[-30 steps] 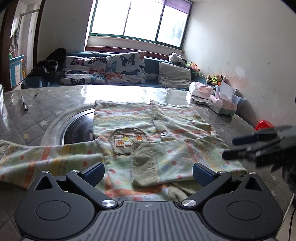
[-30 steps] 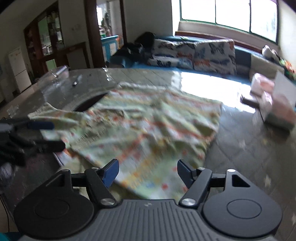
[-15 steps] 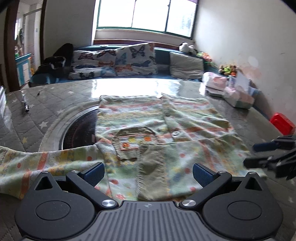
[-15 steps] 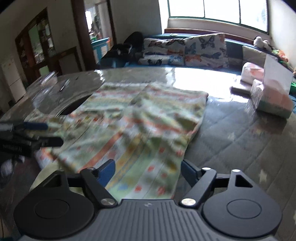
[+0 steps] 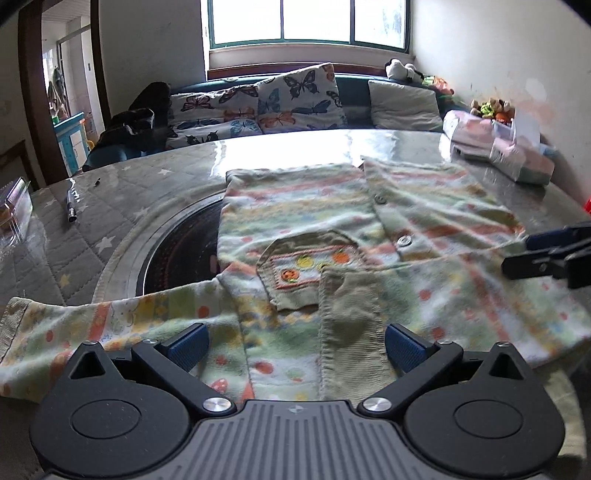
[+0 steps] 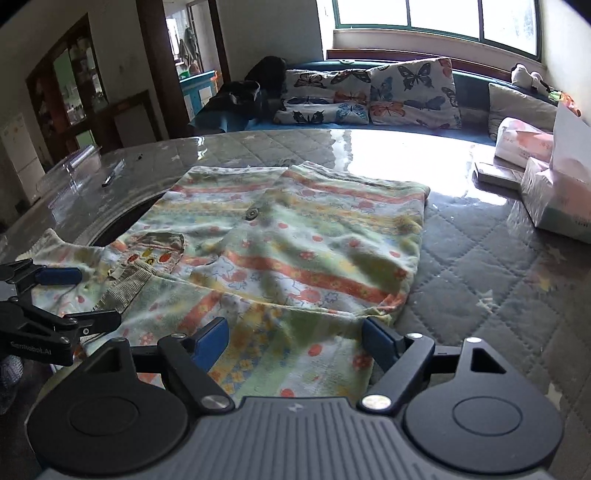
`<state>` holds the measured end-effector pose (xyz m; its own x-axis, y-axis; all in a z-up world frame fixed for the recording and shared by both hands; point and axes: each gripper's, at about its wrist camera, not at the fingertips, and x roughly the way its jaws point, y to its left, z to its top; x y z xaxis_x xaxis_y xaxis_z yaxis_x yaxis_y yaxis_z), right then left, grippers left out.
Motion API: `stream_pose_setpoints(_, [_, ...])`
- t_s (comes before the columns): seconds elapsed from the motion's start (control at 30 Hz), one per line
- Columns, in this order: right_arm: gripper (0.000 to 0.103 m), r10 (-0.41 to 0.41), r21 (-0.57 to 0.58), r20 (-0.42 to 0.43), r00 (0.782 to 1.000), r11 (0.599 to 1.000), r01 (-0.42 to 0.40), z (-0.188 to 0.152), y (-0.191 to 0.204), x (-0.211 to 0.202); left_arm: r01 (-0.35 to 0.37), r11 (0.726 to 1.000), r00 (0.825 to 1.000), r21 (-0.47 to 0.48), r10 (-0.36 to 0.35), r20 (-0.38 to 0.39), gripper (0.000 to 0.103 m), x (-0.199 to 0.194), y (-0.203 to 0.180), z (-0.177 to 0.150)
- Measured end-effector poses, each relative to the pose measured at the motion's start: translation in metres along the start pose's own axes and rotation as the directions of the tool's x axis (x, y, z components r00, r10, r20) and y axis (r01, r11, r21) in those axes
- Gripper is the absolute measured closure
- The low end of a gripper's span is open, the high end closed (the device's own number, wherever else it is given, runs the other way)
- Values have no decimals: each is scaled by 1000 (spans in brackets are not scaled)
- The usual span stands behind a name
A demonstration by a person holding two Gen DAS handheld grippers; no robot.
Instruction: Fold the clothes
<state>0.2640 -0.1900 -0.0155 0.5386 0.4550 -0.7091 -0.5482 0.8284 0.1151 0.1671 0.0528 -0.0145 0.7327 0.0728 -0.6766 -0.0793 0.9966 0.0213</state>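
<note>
Your left gripper and right gripper sit at lower centre of their frames, jaws spread wide, gripping nothing.

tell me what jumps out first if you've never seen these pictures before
A pastel patterned child's shirt lies spread on the quilted table, one sleeve stretched out to the left over a dark round inset. Both grippers, left and right, hang open just above its near edge. Behind, butterfly-print cushions line a bench under a bright window.
</note>
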Motion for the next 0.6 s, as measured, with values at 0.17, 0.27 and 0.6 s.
stream_pose_setpoints(0.17, [21, -10, -41, 5, 1000, 999, 10, 3, 13, -5, 4, 1000, 1000, -7, -4, 8, 0, -4, 3, 0])
stream_pose_setpoints(0.27, [19, 3, -58, 19, 1000, 998, -2, 6, 27, -6, -1, 1000, 1000, -22, 1, 15, 0, -10, 8, -1])
stream_pose_setpoints(0.6, [17, -15, -150, 5, 1000, 988, 16, 1, 66, 18, -65, 987, 996, -144, 72, 44, 0, -41, 49, -14])
